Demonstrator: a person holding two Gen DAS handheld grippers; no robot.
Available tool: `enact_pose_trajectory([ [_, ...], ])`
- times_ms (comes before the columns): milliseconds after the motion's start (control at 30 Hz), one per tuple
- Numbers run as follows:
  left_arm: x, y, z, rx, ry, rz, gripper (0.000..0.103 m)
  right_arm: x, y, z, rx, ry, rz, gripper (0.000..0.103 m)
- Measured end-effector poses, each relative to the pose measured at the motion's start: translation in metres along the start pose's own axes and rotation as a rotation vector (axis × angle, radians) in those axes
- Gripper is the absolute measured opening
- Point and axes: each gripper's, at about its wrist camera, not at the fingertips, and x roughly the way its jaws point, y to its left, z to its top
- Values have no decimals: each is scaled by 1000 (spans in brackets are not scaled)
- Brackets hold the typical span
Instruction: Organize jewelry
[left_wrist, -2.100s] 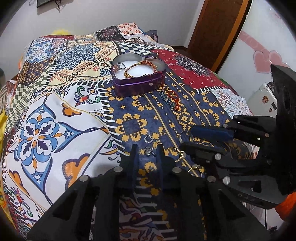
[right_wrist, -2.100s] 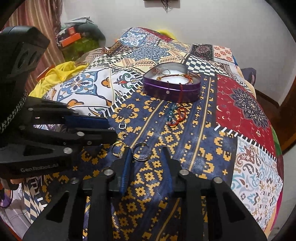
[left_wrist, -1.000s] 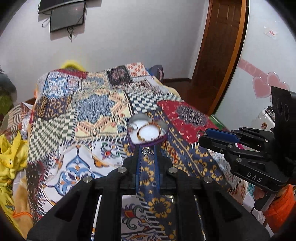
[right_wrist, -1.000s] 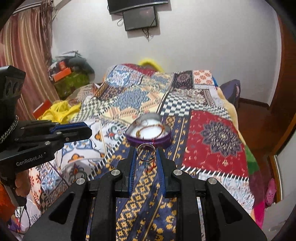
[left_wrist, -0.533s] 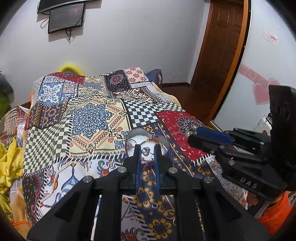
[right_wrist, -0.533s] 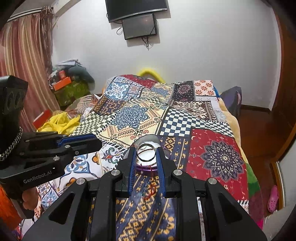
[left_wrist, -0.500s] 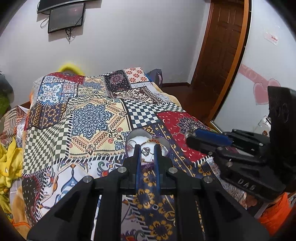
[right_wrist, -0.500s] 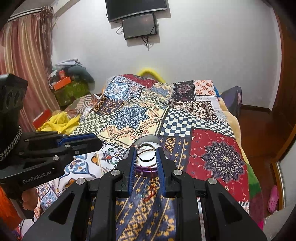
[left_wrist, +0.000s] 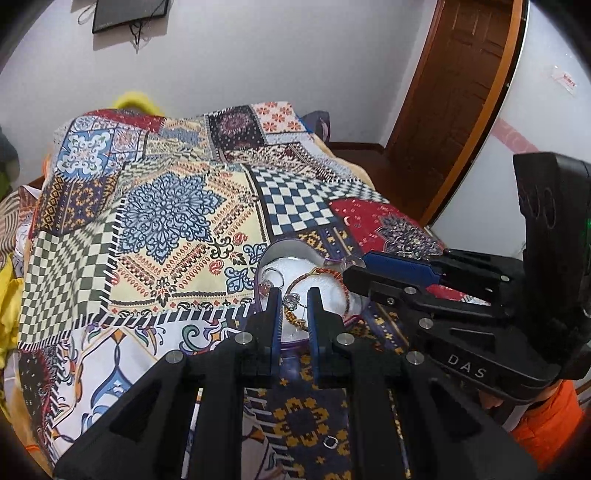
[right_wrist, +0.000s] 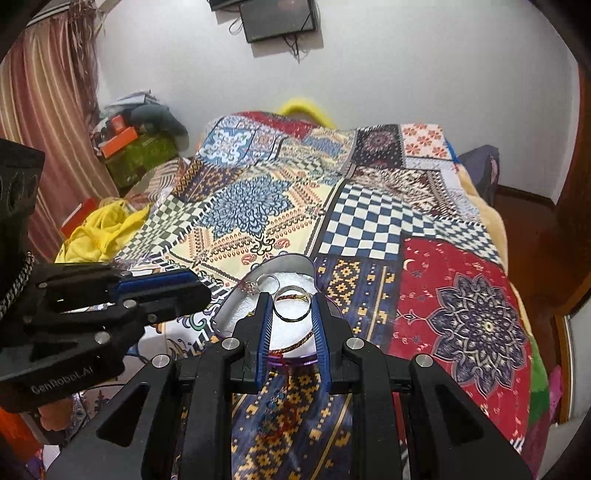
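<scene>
Your left gripper (left_wrist: 292, 300) pinches an earring (left_wrist: 291, 301), your right gripper (right_wrist: 291, 308) a ring (right_wrist: 290, 303), above the heart tin (right_wrist: 236, 302), bracelet (left_wrist: 325, 275) inside.

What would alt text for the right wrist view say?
The right hand-held gripper pinches a silver ring above a heart-shaped purple tin on a patchwork bedspread. The left hand-held gripper reaches in from the left.

Grippers crowd the heart tin (left_wrist: 284, 254); patchwork bedspread (left_wrist: 166, 221) around lies open
</scene>
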Motion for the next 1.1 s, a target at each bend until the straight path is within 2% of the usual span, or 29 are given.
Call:
enact_pose_trajectory([
  [233,16,6,2,-11,44,-19,12,14,-6,2,-13,61,27,20],
  [800,14,9,6,-12,55,-27,12,23,0,4,-63,121,16,20],
  [867,11,8,6,-8,54,-23,13,21,1,4,-68,118,7,20],
  [1000,1,7,5,-12,45,-22,23,13,5,5,-79,109,-8,24],
  [1100,-9,7,5,-17,33,-20,25,7,8,6,-81,98,-14,27],
])
